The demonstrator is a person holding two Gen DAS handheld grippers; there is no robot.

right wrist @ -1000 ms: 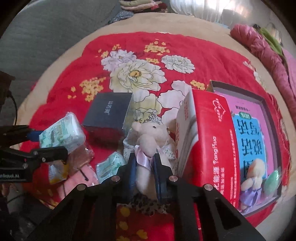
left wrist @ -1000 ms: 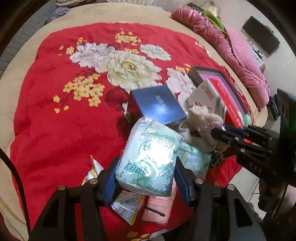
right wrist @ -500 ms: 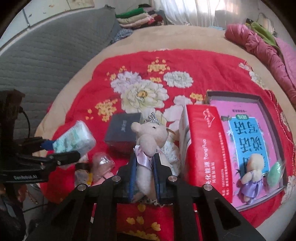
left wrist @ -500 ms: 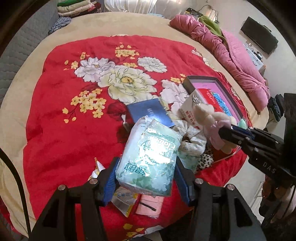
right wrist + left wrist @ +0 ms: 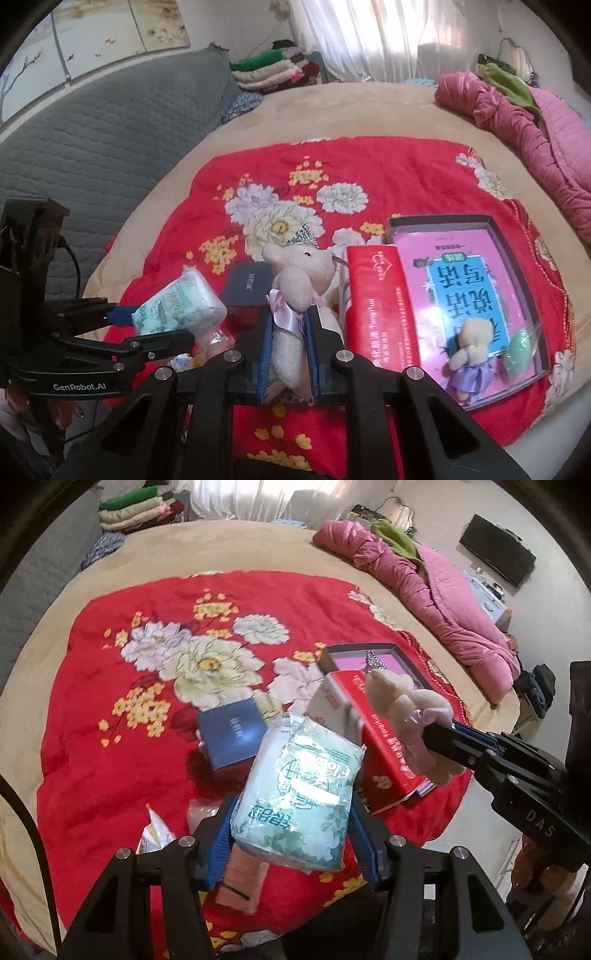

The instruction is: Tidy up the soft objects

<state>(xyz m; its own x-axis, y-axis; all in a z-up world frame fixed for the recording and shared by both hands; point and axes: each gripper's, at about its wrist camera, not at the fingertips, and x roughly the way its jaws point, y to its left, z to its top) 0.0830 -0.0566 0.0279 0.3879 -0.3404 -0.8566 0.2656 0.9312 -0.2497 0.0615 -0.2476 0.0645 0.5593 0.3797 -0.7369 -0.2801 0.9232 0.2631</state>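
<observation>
Above the red blanket point(image 5: 110, 738), left tongs point(image 5: 291, 812) clamp a tissue pack point(image 5: 299, 797), right tongs point(image 5: 288, 347) apparently squeezing a plush bear point(image 5: 295, 273).

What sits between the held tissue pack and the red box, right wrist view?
The dark blue box lies between the tissue pack and the red box, with the held plush bear in front.

Navy box point(image 5: 232, 732) on red floral blanket point(image 5: 110, 686) — red carton point(image 5: 382, 306) beside.

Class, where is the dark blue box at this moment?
In the left wrist view the dark blue box lies flat on the red floral blanket, just beyond the held tissue pack and left of the red carton.
</observation>
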